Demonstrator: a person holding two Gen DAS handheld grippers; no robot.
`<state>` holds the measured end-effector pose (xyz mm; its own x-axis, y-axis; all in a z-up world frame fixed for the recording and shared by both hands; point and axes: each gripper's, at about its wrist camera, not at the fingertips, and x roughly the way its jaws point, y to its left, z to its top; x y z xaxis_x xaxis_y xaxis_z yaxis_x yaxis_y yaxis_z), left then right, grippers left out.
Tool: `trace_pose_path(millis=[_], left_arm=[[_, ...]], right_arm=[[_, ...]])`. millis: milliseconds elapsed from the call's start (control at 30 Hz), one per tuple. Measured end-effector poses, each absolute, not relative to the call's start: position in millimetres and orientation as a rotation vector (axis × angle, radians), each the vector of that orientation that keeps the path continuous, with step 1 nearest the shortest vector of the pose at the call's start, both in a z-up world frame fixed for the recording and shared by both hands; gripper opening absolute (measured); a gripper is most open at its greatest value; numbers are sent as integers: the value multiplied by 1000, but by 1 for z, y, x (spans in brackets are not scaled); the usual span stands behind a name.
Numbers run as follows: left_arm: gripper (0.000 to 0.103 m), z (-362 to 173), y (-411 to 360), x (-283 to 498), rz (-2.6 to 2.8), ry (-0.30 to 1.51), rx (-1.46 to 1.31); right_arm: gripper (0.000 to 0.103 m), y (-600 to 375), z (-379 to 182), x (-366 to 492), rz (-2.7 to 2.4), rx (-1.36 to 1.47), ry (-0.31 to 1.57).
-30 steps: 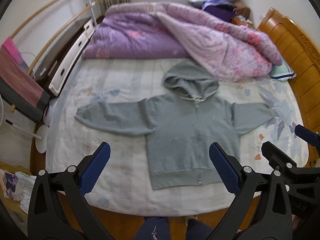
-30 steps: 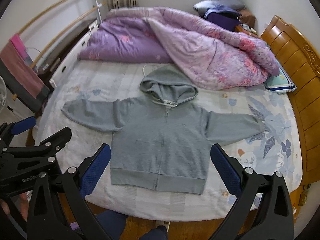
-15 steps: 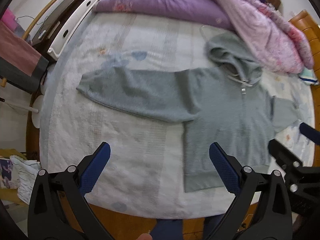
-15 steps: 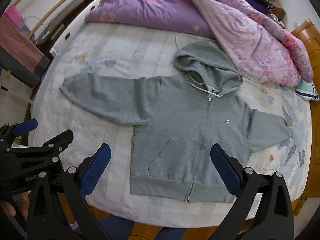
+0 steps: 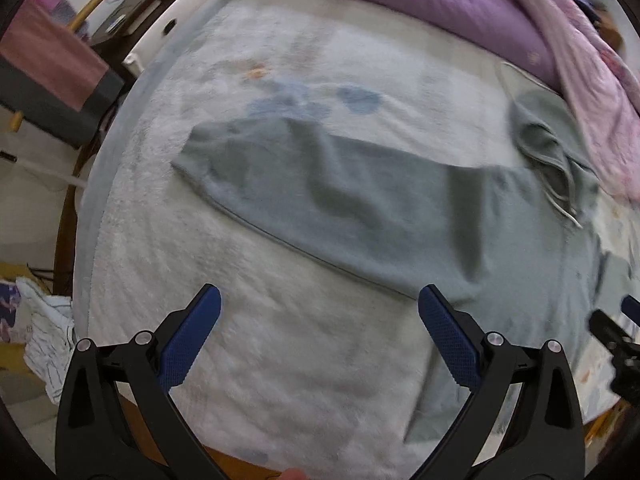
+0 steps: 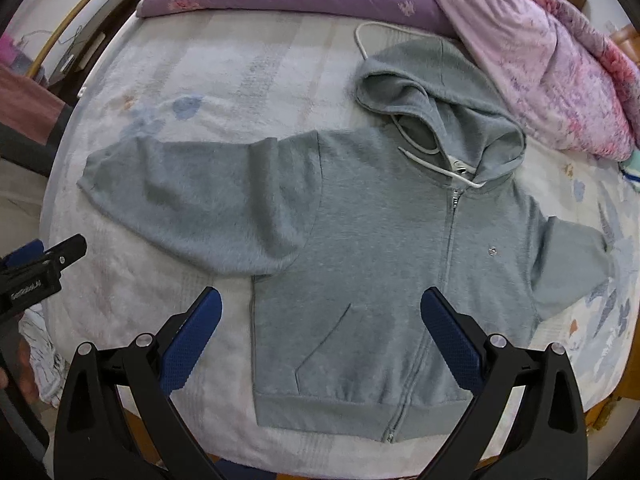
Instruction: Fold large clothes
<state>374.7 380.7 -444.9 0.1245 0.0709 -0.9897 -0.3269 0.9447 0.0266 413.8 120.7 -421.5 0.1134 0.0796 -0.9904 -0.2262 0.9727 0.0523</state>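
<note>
A grey zip-up hoodie point(image 6: 376, 264) lies flat and face up on the bed, sleeves spread to both sides, hood point(image 6: 436, 92) toward the quilt. In the left wrist view its left sleeve point(image 5: 320, 200) stretches across the middle, blurred. My left gripper point(image 5: 320, 332) hovers open above the sheet just in front of that sleeve, nothing between its blue pads. My right gripper point(image 6: 320, 336) hovers open over the hoodie's lower body near the pocket, holding nothing. The left gripper's tip point(image 6: 40, 272) shows at the left edge of the right wrist view.
A purple and pink quilt point(image 6: 520, 20) is bunched at the far side of the bed, touching the hood. The pale floral sheet point(image 6: 180, 80) covers the mattress. A white cord point(image 6: 360, 36) lies beside the hood. Crumpled cloth point(image 5: 44, 336) sits on the floor at left.
Both grippers have moved down and closer to the bed. The left one swung left toward the hoodie's left sleeve. Both stayed open.
</note>
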Motion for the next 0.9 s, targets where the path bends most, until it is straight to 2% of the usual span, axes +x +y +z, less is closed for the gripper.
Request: trace_pose_path(millis=[167, 200, 233, 300, 333, 400, 433, 467, 500, 533, 600, 667, 767, 800, 833, 900], left_arm=[[98, -484, 448, 380, 433, 1365, -354], [98, -487, 460, 380, 461, 1336, -366], [98, -492, 476, 382, 488, 1297, -389], [98, -501, 503, 386, 521, 1252, -464], [98, -507, 519, 388, 551, 1224, -511], [98, -520, 544, 395, 603, 1204, -560], [96, -525, 550, 398, 614, 1204, -580], [93, -533, 559, 400, 634, 1209, -607], [77, -539, 566, 402, 648, 1216, -628], [66, -547, 574, 404, 642, 1225, -661], [64, -558, 585, 407, 637, 1237, -711], [55, -560, 588, 408, 632, 1225, -704], [52, -568, 596, 408, 631, 1226, -753], [42, -569, 597, 408, 621, 1225, -765], [25, -572, 598, 410, 611, 1236, -772], [15, -574, 599, 411, 598, 1248, -775]], right_arm=[[95, 125, -451, 427, 254, -138, 1426], [87, 126, -460, 430, 263, -133, 1435], [75, 127, -466, 431, 274, -125, 1438], [62, 129, -478, 434, 291, -129, 1442], [50, 130, -487, 436, 306, -126, 1453], [39, 129, -502, 438, 327, -98, 1487], [38, 127, -507, 437, 332, -87, 1496], [38, 127, -510, 436, 337, -80, 1499], [38, 126, -514, 434, 344, -75, 1504], [38, 125, -517, 433, 346, -74, 1511], [38, 122, -525, 430, 347, -69, 1527], [38, 121, -531, 427, 346, -65, 1540], [38, 120, -537, 425, 341, -58, 1549], [38, 121, -539, 425, 345, -59, 1552], [38, 122, -541, 426, 352, -55, 1550], [36, 125, -545, 427, 367, -52, 1551]])
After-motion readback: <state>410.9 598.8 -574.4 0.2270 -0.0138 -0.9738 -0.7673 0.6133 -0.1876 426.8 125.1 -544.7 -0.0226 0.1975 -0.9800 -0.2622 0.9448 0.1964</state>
